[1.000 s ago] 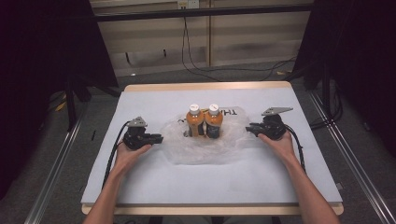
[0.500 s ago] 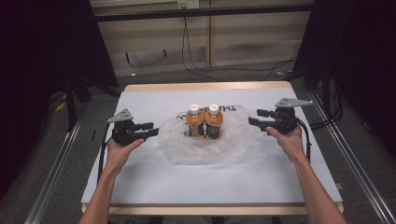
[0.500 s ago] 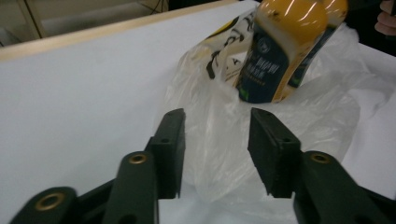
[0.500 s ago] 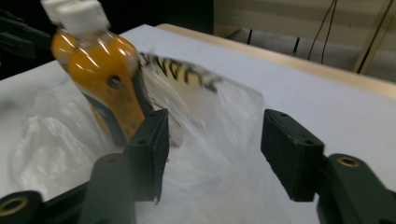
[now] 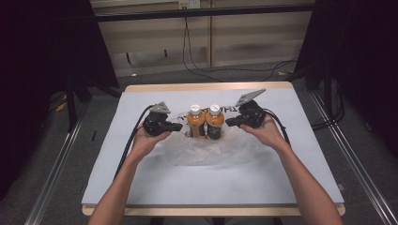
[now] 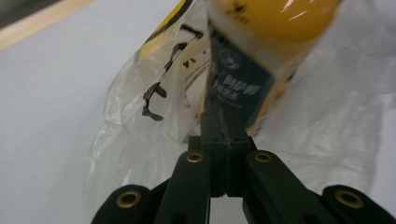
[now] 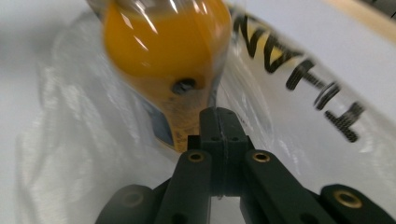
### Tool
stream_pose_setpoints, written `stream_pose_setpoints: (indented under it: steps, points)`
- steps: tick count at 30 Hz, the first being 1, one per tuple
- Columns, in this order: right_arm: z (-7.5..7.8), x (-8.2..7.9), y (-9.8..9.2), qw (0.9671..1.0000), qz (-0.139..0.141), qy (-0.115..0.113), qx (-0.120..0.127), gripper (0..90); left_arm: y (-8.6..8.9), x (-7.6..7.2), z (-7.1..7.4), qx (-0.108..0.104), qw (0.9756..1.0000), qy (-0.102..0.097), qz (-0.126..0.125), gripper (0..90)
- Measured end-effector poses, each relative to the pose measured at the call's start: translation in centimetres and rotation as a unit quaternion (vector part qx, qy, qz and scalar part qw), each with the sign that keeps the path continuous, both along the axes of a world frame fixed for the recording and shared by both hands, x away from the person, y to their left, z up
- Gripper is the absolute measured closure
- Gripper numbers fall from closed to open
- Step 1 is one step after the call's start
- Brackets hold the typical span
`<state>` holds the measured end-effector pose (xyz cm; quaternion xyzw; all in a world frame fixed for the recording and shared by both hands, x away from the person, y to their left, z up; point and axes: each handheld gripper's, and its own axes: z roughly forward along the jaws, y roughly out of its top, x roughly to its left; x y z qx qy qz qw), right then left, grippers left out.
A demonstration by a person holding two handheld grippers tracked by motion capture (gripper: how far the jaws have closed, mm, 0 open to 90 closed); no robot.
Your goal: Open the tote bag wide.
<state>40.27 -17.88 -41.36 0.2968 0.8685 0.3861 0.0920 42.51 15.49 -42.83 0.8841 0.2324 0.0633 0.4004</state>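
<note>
Two orange-filled bottles, the left bottle (image 5: 196, 123) and the right bottle (image 5: 215, 122), stand upright and touching on a clear plastic bag (image 5: 206, 150) spread over the middle of the table (image 5: 291, 178). The left claw (image 5: 180, 126) sits at the pair's nine o'clock, its jaws just closed and pressed together with bag film (image 6: 140, 121) around the tips. The right claw (image 5: 228, 122) sits at three o'clock, likewise just closed and together, beside the bag's black lettering (image 7: 308, 70); whether either pinches film I cannot tell.
</note>
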Motion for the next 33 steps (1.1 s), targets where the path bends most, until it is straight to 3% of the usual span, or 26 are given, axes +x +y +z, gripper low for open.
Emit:
stream_pose_setpoints:
  steps: [7, 10, 11, 13, 15, 16, 17, 18, 19, 21, 23, 25, 26, 29, 33]
  points:
    - [-3.1, 1.6, 1.3, 0.9963, 0.005, 0.047, -0.073, 90.0, -2.1, 0.8, -1.8, 0.033, 0.9991, 0.019, -0.02, 88.3]
    - [-3.8, 1.8, 1.6, 0.9949, 0.002, 0.06, -0.081, 90.0, -2.3, 1.0, -2.9, 0.057, 0.9977, 0.027, -0.025, 88.9]
    - [-4.1, 1.9, 1.6, 0.9941, 0.004, 0.064, -0.087, 90.0, -2.3, 0.9, -3.3, 0.049, 0.998, 0.034, -0.019, 88.2]
    - [-4.5, 1.9, 1.6, 0.993, 0.002, 0.069, -0.097, 90.0, -2.0, 0.8, -3.6, 0.053, 0.9981, 0.031, -0.012, 88.2]
    - [-4.7, 1.9, 1.5, 0.9931, 0.006, 0.066, -0.097, 90.0, -1.7, 0.8, -4.0, 0.081, 0.9961, 0.023, -0.026, 89.5]
    - [-4.7, 1.9, 1.5, 0.9931, 0.005, 0.067, -0.096, 90.0, -1.8, 0.7, -4.2, 0.075, 0.9965, 0.03, -0.023, 89.6]
    - [-4.7, 1.9, 1.5, 0.9931, 0.004, 0.068, -0.095, 90.0, -1.8, 0.6, -4.3, 0.084, 0.9958, 0.025, -0.029, 90.0]
    - [-4.7, 2.0, 1.5, 0.9931, 0.006, 0.067, -0.097, 90.0, -2.0, 0.4, -4.5, 0.073, 0.9967, 0.028, -0.022, 90.0]
    - [-4.8, 1.9, 1.5, 0.9928, 0.005, 0.068, -0.099, 90.0, -2.0, 0.3, -4.4, 0.083, 0.9959, 0.022, -0.027, 90.0]
    - [-5.1, 1.9, 1.5, 0.9913, 0.013, 0.068, -0.112, 90.0, -2.2, 0.1, -4.2, 0.101, 0.9943, 0.012, -0.032, 90.0]
    - [-5.2, 1.8, 1.4, 0.9911, 0.01, 0.072, -0.111, 90.0, -2.2, 0.0, -3.8, 0.137, 0.9895, 0.002, -0.047, 90.0]
    - [-5.2, 1.7, 1.1, 0.9908, 0.016, 0.071, -0.114, 90.0, -2.0, 0.0, -3.6, 0.157, 0.9864, -0.001, -0.051, 90.0]
    - [-5.2, 1.7, 1.0, 0.9906, 0.017, 0.07, -0.116, 90.0, -1.8, 0.1, -3.4, 0.177, 0.9826, -0.004, -0.057, 90.0]
    - [-5.0, 1.3, 0.8, 0.9883, 0.022, 0.071, -0.133, 90.0, -1.5, 0.0, -3.2, 0.191, 0.9797, 0.0, -0.059, 90.0]
    - [-4.7, 1.0, 0.1, 0.9838, 0.03, 0.062, -0.166, 90.0, -0.4, -0.1, -2.9, 0.222, 0.9729, -0.003, -0.065, 90.0]
